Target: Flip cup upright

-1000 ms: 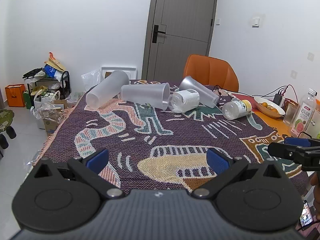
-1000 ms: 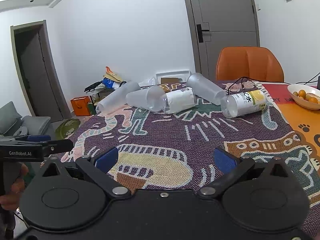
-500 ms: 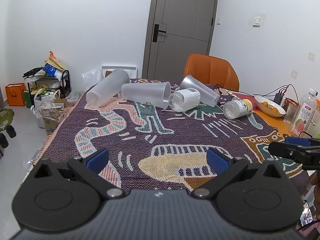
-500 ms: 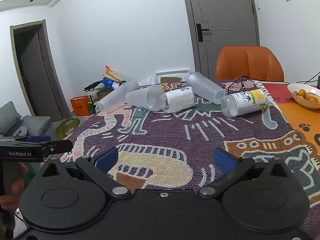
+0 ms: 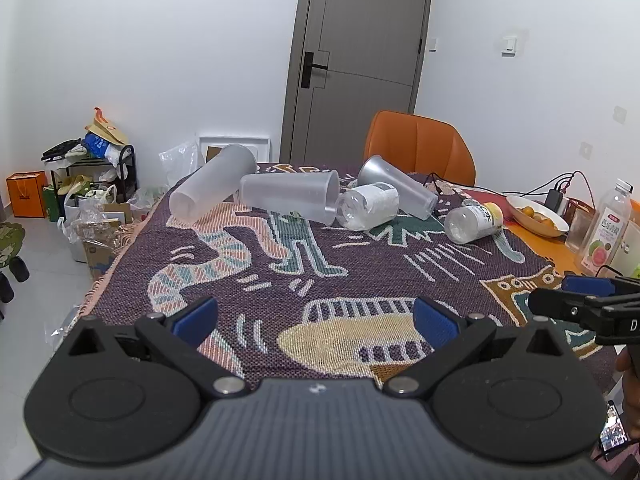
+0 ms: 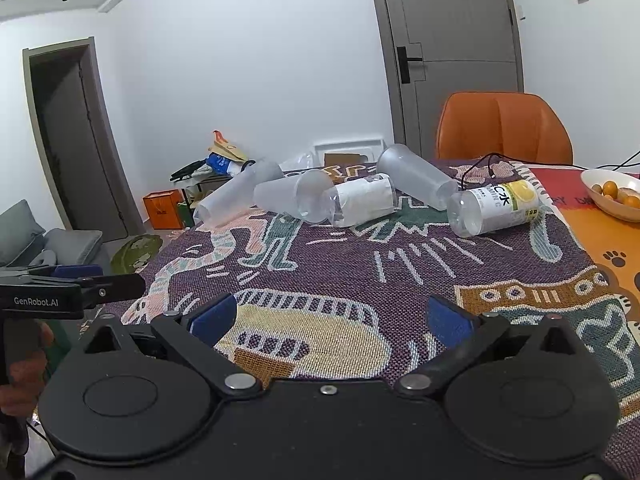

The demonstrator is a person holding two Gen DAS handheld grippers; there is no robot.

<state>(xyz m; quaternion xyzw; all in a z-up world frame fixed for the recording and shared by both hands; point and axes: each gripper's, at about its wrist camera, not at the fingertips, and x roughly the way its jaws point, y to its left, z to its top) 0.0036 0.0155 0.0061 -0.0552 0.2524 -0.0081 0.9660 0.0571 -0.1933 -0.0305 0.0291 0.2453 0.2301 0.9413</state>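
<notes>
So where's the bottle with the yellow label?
The bottle lies on its side at the far right of the blanket, in both views, just right of the frosted cup and near the fruit bowl.

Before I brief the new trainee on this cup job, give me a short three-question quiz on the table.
1. True or false: every frosted cup lies on its side.
2. How many frosted cups are there: A two, B three, C five?
3. Fill in: both the left hand-held gripper and the right hand-held gripper are ____.
Key: 1 true; 2 B; 3 open.
</notes>
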